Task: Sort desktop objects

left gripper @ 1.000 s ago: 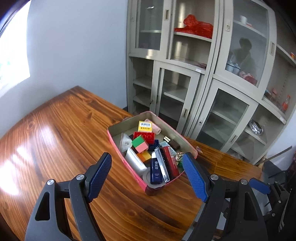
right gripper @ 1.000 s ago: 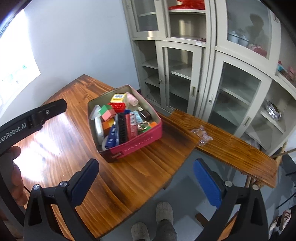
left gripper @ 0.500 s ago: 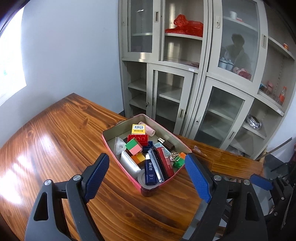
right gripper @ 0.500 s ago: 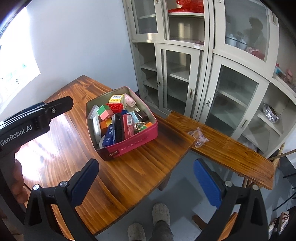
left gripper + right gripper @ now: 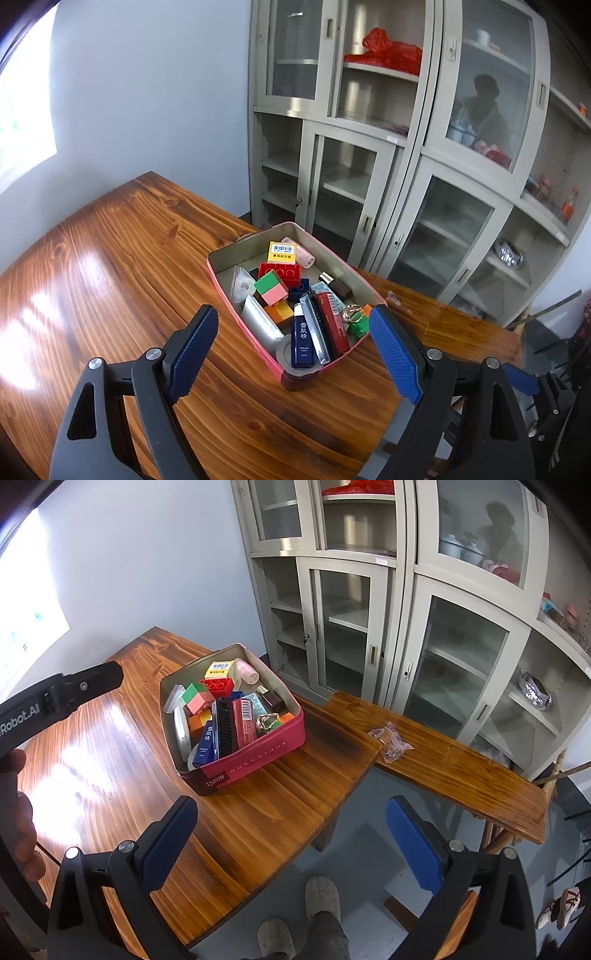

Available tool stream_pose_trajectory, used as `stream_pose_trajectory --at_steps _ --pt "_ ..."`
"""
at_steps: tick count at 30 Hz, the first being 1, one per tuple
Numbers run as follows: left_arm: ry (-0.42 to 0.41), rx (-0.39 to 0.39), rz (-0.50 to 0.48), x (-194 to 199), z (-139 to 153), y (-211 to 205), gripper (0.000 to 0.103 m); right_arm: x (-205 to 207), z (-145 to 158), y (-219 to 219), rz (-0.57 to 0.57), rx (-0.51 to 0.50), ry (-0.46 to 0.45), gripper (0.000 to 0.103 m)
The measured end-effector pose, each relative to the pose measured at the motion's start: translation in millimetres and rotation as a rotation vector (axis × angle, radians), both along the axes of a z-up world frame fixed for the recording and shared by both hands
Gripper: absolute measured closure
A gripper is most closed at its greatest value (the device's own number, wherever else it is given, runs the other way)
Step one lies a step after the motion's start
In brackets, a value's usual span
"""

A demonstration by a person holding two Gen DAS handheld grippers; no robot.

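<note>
The left wrist camera looks forward and down between its gripper's two blue-padded fingers, facing the open pink metal tin of small items [image 5: 334, 254] on the glossy wooden table [image 5: 110, 266] from fairly near. The right wrist camera looks down more steeply from beside the table's edge, farther back. Both views share the tin, the tabletop and the grey glass-door cabinet [image 5: 354, 602].
</note>
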State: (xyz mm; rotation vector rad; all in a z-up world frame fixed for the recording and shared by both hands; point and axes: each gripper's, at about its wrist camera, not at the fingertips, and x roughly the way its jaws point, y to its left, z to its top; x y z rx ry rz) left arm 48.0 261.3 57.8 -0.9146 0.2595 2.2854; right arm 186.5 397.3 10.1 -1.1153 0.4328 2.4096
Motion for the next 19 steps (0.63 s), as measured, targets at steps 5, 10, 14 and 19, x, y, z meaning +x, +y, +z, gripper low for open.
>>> stream_pose_trajectory --at_steps 5,10,14,19 --pt "0.035 -0.074 -0.003 4.0 -4.4 12.2 0.016 -1.2 -1.8 -0.8 0.002 0.004 -0.007 0.001" --pt "0.018 -0.095 -0.017 3.1 -8.5 20.5 0.016 -3.9 -3.8 -0.3 0.015 0.004 -0.011 0.001" --pt "-0.029 -0.102 -0.02 -1.1 -12.6 23.2 0.016 -6.1 -5.2 -0.5 0.024 0.004 -0.014 0.001" --pt "-0.02 -0.071 -0.029 -1.2 -12.4 17.7 0.016 -9.8 -7.1 -2.4 0.038 0.0 -0.018 0.001"
